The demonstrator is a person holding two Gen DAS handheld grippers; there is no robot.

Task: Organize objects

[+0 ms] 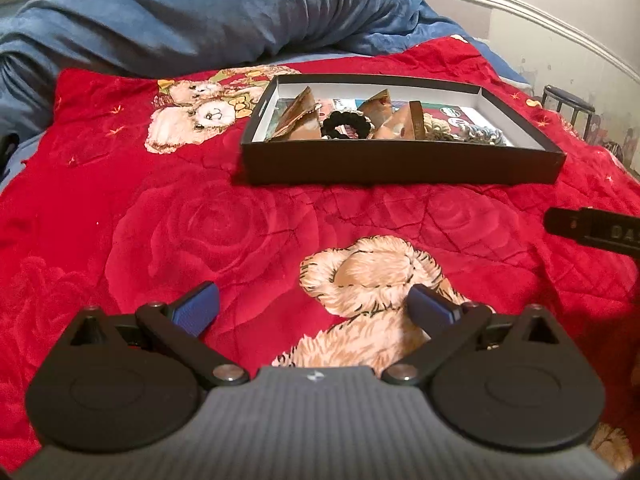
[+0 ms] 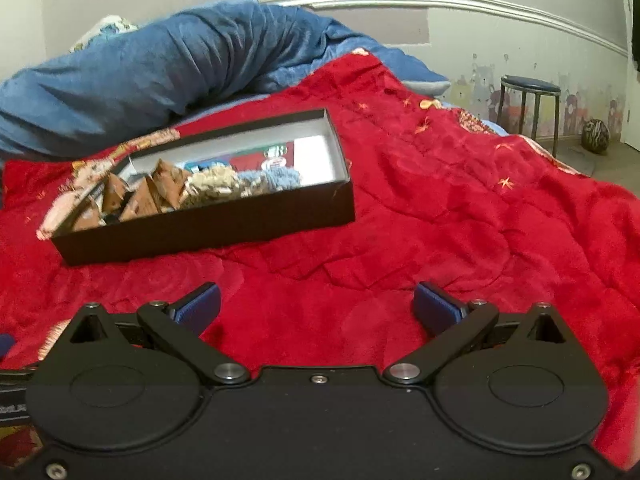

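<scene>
Both tools hang over the red blanket (image 1: 120, 208) with fingers spread apart, empty: left tool (image 1: 314, 312), right tool (image 2: 316, 306). Bare bedding lies between them and one black box (image 1: 400, 164), which holds brown paper pieces, a black scrunchie (image 1: 346, 126) and other scrunchies. Beyond, a blue duvet (image 1: 180, 16); one stool (image 2: 530, 100) stands by the wall.

Legible text is limited to the pale letters "DA", cut off by the frame edge, on the black device (image 1: 596, 229) at the right of the left wrist view. Prints inside the box (image 1: 400, 166) are unreadable.
</scene>
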